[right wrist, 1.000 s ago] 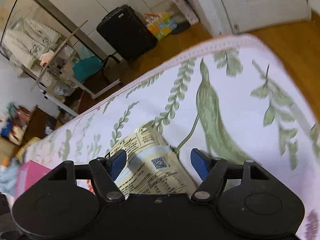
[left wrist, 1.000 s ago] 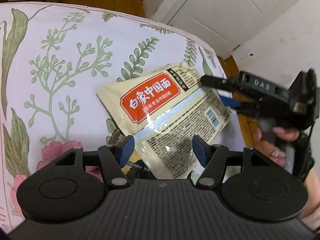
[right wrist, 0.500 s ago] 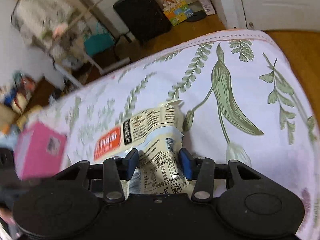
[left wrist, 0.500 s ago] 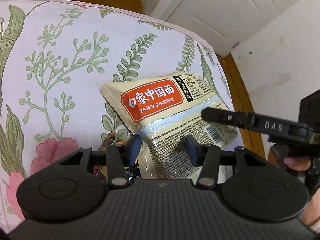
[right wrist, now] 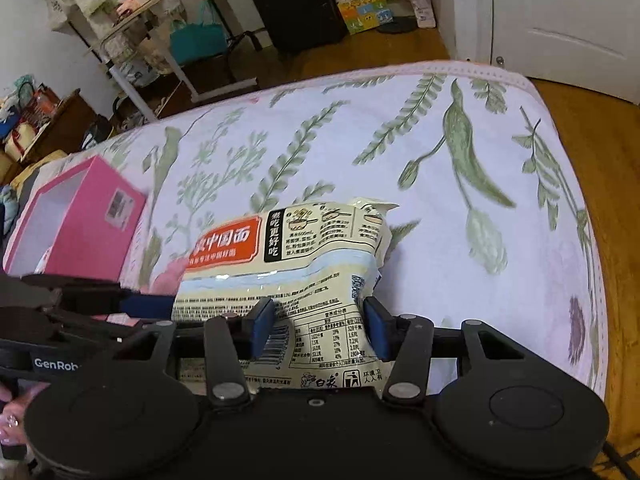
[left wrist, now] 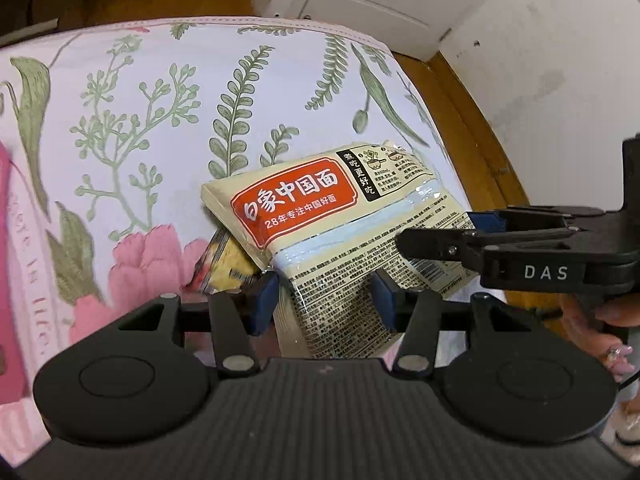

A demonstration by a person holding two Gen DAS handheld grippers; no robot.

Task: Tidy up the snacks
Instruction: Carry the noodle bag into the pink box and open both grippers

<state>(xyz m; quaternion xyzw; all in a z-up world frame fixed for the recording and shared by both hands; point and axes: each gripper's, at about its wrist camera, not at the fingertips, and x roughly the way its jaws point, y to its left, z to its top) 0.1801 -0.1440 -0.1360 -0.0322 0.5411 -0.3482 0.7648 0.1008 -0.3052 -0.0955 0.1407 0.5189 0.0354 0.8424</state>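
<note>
Both the left gripper [left wrist: 326, 300] and right gripper [right wrist: 318, 326] clasp the noodle packet [left wrist: 340, 232]. Left of them stands a pink box [right wrist: 76, 224], contents unclear.

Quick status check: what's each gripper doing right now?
Left gripper: closed on the near edge of the noodle packet.
Right gripper: closed on the same noodle packet's other end.
</note>
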